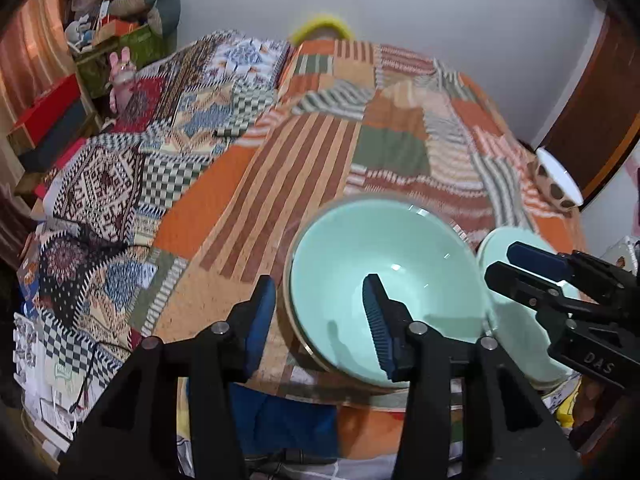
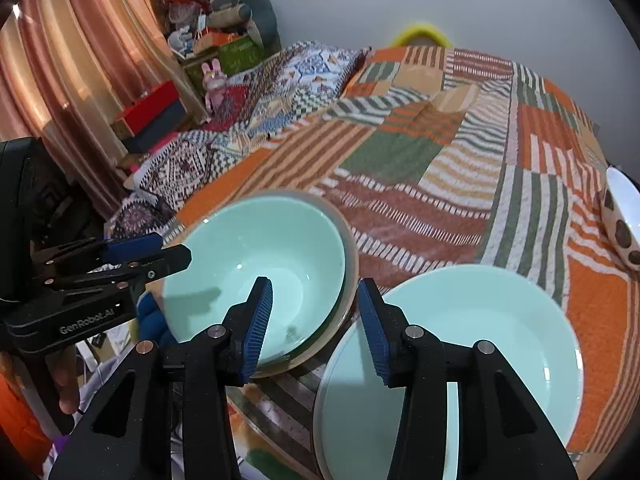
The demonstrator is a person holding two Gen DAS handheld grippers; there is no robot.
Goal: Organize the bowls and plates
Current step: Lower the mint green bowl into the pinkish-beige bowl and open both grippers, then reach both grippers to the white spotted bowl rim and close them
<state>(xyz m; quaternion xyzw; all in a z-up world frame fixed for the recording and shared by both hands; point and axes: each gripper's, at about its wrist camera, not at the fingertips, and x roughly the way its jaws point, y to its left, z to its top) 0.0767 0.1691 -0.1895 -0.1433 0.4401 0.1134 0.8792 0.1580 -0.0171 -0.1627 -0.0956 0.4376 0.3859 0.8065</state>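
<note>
Two mint bowls [image 2: 256,264] sit nested on the patchwork bedspread [image 2: 420,152], both grippers straddling their rim, released. Left gripper [image 1: 320,312]: jaws apart around the bowls' left rim, one blue pad inside the bowl, one outside, neither pressing. Right gripper [image 2: 316,320]: jaws apart around the bowls' right rim, no squeeze visible. Mint plate [image 2: 480,344] lies just right of the bowls. Spotted bowl [image 2: 624,224] sits well right of them, at the bedspread edge

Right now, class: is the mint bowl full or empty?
Empty: the mint bowl shows only its bare, glossy inside in both views.
</note>
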